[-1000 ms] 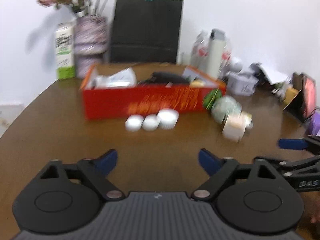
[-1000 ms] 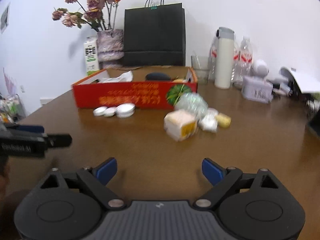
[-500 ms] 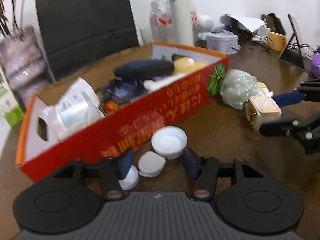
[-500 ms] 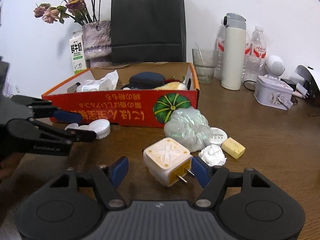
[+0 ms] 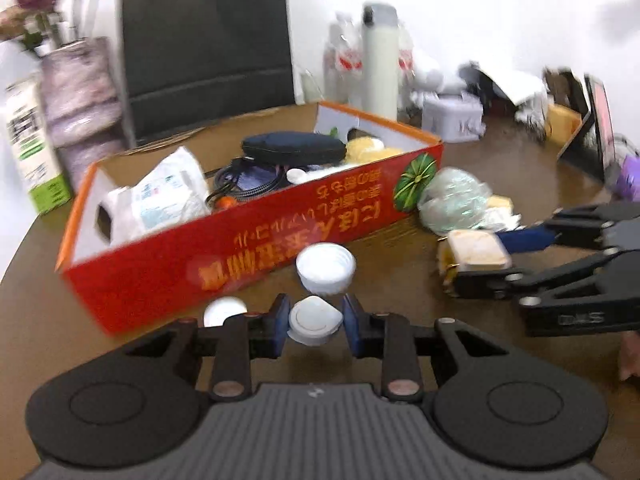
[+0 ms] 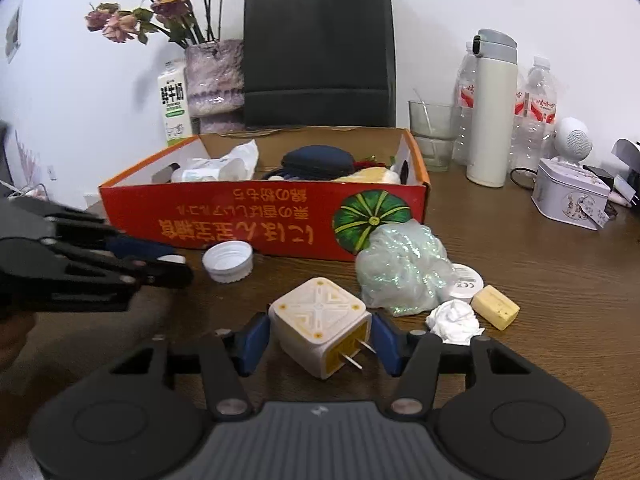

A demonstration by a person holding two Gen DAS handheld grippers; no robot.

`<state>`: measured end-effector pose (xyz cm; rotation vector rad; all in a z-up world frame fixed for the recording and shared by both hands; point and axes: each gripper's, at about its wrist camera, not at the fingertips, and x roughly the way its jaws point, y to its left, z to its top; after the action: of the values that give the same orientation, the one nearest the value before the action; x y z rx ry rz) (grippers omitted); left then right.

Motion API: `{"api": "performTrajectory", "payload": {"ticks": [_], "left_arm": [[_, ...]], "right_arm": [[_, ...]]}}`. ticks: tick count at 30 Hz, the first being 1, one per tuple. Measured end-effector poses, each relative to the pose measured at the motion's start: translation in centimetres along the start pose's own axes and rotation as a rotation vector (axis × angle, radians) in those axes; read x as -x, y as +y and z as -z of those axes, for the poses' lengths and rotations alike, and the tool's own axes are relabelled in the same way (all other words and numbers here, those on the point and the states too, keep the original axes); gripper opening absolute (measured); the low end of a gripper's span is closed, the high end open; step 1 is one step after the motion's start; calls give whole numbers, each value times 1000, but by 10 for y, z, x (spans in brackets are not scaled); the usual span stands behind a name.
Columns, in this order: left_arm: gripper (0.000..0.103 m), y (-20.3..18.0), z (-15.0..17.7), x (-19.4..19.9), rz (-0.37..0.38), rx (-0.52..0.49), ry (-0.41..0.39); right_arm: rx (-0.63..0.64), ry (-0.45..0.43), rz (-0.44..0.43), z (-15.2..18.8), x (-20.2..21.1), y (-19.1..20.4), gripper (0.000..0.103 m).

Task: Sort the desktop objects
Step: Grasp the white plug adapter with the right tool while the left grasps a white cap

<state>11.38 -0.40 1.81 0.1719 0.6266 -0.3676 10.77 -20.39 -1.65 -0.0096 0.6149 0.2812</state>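
Note:
My left gripper (image 5: pixel 315 322) is shut on a small white lid (image 5: pixel 314 319) and holds it just in front of the red cardboard box (image 5: pixel 248 236). A larger white cap (image 5: pixel 325 268) and another small lid (image 5: pixel 225 311) lie beside it. My right gripper (image 6: pixel 320 340) is shut on a cream cube plug adapter (image 6: pixel 320 324), prongs toward me; it also shows in the left wrist view (image 5: pixel 476 252). The red box (image 6: pixel 264 216) holds a dark pouch (image 6: pixel 318 160), tissues and cables.
A crumpled green plastic bag (image 6: pixel 404 274), a white tin lid (image 6: pixel 466 282), a tissue ball (image 6: pixel 454 320) and a yellow eraser (image 6: pixel 495 306) lie right of the adapter. A thermos (image 6: pixel 491 108), bottles, a glass (image 6: pixel 432 134), a tin (image 6: pixel 570 200), a black bag (image 6: pixel 318 52), a vase and a milk carton (image 6: pixel 174 108) stand behind.
Both grippers moved forward to the objects and closed: the left on the small white lid, the right on the plug adapter. The lid now sits slightly raised between the left fingers.

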Motion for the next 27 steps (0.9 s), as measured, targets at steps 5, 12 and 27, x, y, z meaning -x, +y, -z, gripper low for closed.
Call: {"api": "performTrajectory", "payload": {"ticks": [5,12,27], "left_arm": [[29,-17,38,53,-146,136,-24],[29,-24,76,118,-130,281,-66],[29,-34,107,134,-57,302,-36]], "right_arm": [[2,34,-30,7,19,20,55],[48,26,-91,35,75,67,55],[88,-21,47,72,146,94,55]]}}
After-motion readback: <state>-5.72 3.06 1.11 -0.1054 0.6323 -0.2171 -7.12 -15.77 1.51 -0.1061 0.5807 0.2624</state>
